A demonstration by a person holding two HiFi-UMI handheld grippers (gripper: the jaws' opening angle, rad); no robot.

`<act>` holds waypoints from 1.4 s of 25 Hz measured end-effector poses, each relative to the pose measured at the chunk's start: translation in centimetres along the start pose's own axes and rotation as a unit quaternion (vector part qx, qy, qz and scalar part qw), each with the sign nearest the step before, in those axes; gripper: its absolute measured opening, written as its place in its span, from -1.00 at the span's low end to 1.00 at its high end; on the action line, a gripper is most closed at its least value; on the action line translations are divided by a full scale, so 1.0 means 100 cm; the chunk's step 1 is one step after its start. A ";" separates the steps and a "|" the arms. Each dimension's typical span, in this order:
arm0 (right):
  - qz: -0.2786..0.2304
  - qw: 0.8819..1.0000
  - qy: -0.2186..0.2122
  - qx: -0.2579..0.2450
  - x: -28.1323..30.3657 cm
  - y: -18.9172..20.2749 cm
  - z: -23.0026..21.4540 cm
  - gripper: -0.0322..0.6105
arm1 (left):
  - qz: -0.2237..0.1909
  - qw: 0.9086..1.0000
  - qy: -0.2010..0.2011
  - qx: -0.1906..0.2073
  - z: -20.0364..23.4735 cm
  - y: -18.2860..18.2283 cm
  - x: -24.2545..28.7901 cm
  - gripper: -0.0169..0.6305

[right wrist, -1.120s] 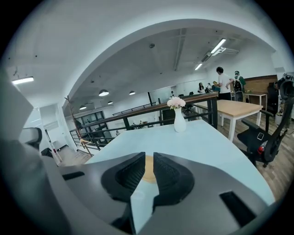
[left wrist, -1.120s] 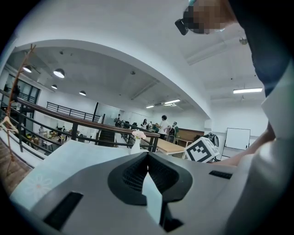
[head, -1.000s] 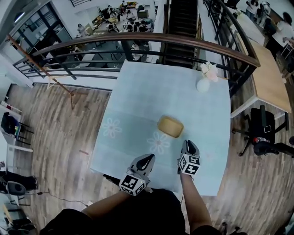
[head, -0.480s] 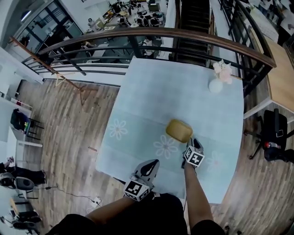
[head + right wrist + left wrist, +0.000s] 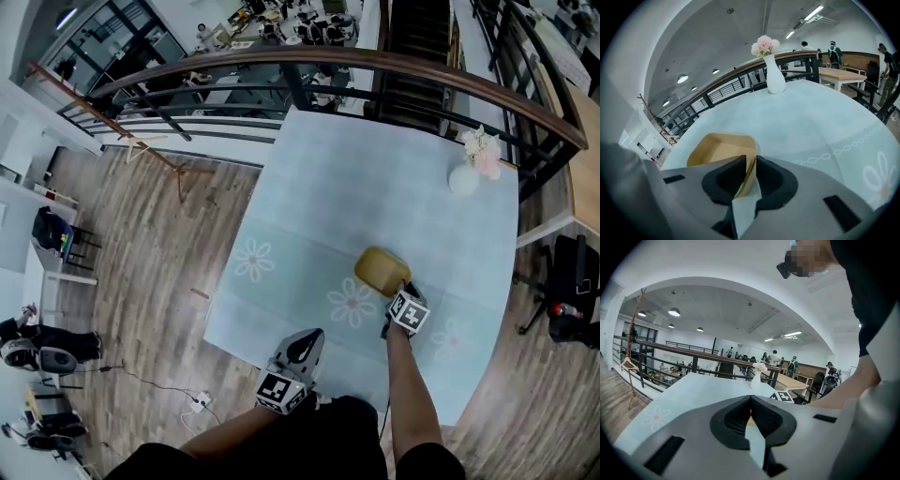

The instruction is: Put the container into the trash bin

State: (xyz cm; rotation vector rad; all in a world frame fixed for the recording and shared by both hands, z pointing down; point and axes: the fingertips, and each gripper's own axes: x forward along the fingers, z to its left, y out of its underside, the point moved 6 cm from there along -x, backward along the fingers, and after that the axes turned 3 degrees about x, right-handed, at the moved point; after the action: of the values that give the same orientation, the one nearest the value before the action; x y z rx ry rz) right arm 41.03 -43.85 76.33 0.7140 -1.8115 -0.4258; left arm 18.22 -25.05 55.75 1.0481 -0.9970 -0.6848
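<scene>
A tan, empty paper container (image 5: 380, 269) sits on the pale blue table (image 5: 309, 187), right of centre. My right gripper (image 5: 399, 292) is at its near edge. In the right gripper view the container (image 5: 719, 147) has its near rim wall pinched between the two dark pads, so the right gripper (image 5: 750, 169) is shut on it. My left gripper (image 5: 306, 337) hovers over the table's near edge, well to the left of the container; in its own view the left gripper (image 5: 750, 401) has its pads pressed together with nothing held. No trash bin shows in any view.
A white vase with pink flowers (image 5: 466, 175) stands at the table's far right corner. A dark curved railing (image 5: 281, 66) runs behind the table. A wooden table (image 5: 841, 74) and a black chair (image 5: 572, 300) are to the right. Wood floor lies on the left.
My right gripper has moved forward from a gap short of the container up to its near rim. The left gripper has stayed at the table's near edge.
</scene>
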 end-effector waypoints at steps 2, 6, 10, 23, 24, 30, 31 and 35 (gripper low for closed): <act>0.007 1.000 0.001 -0.010 0.002 0.001 0.000 -0.70 | -0.002 1.000 -0.016 0.004 0.006 0.001 -0.005 -0.91; 0.009 1.000 -0.004 -0.023 -0.003 0.002 0.006 -0.76 | 0.000 0.999 -0.037 -0.002 0.019 0.004 -0.015 -0.91; 0.004 0.999 -0.018 -0.037 -0.019 0.002 0.019 -0.76 | -0.004 0.999 -0.047 -0.018 0.022 0.008 -0.025 -0.91; 0.017 0.992 -0.094 -0.083 -0.065 0.042 0.097 -0.77 | -0.040 0.992 -0.101 -0.066 0.042 0.027 -0.106 -0.91; 0.018 0.991 -0.101 -0.089 -0.070 0.048 0.105 -0.77 | -0.042 0.991 -0.107 -0.068 0.046 0.030 -0.117 -0.91; 0.037 0.981 -0.128 -0.144 -0.103 0.096 0.171 -0.77 | -0.056 0.983 -0.155 -0.085 0.070 0.053 -0.202 -0.91; 0.041 0.979 -0.132 -0.152 -0.110 0.105 0.180 -0.77 | -0.058 0.981 -0.161 -0.090 0.071 0.057 -0.216 -0.91; 0.053 0.972 -0.147 -0.176 -0.139 0.146 0.211 -0.77 | -0.067 0.976 -0.178 -0.105 0.070 0.075 -0.270 -0.91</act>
State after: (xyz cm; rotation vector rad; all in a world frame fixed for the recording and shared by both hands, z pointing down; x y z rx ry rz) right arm 20.61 -24.84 67.82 0.3184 -1.9673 -0.7914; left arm 0.74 -2.06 54.84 0.8276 -1.1367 -1.0927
